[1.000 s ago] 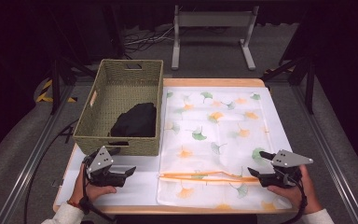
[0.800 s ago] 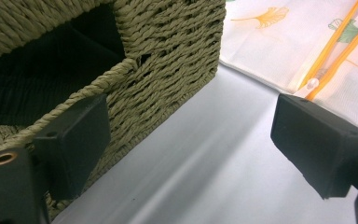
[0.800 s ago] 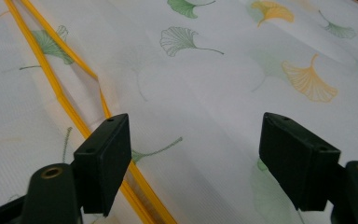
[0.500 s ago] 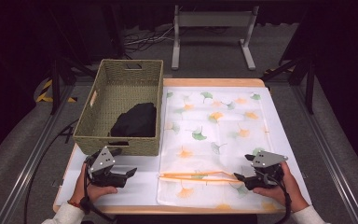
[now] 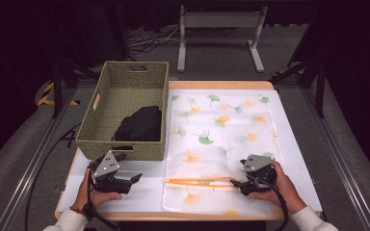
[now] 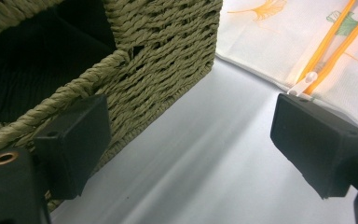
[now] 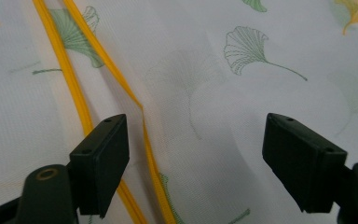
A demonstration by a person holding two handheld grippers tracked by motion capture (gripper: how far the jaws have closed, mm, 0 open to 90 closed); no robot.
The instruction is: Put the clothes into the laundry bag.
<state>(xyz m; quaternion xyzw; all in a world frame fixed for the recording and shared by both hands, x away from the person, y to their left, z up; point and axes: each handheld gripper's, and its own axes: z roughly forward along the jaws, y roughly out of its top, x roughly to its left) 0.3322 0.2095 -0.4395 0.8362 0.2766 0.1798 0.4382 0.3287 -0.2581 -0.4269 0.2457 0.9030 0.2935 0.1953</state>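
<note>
A white mesh bag (image 5: 221, 144) printed with ginkgo leaves lies flat on the table, its orange zipper (image 5: 200, 182) running along the near side. The zipper's white pull tab (image 6: 303, 84) sits at its left end. My right gripper (image 5: 244, 183) hovers open just over the zipper's right end, the orange zipper tapes (image 7: 116, 79) passing by its left jaw. My left gripper (image 5: 127, 182) rests open on the bare table in front of the woven basket (image 5: 96, 130), pointing toward the bag. A black cloth (image 5: 139, 124) lies inside the basket.
The basket's near wall (image 6: 168, 60) stands close to my left gripper's left jaw. A white table surface (image 6: 191, 154) lies between basket and bag. A metal stand (image 5: 219, 33) is on the floor beyond the table.
My right gripper has moved left and down onto the bag, to the right end of the zipper. The left gripper has stayed put.
</note>
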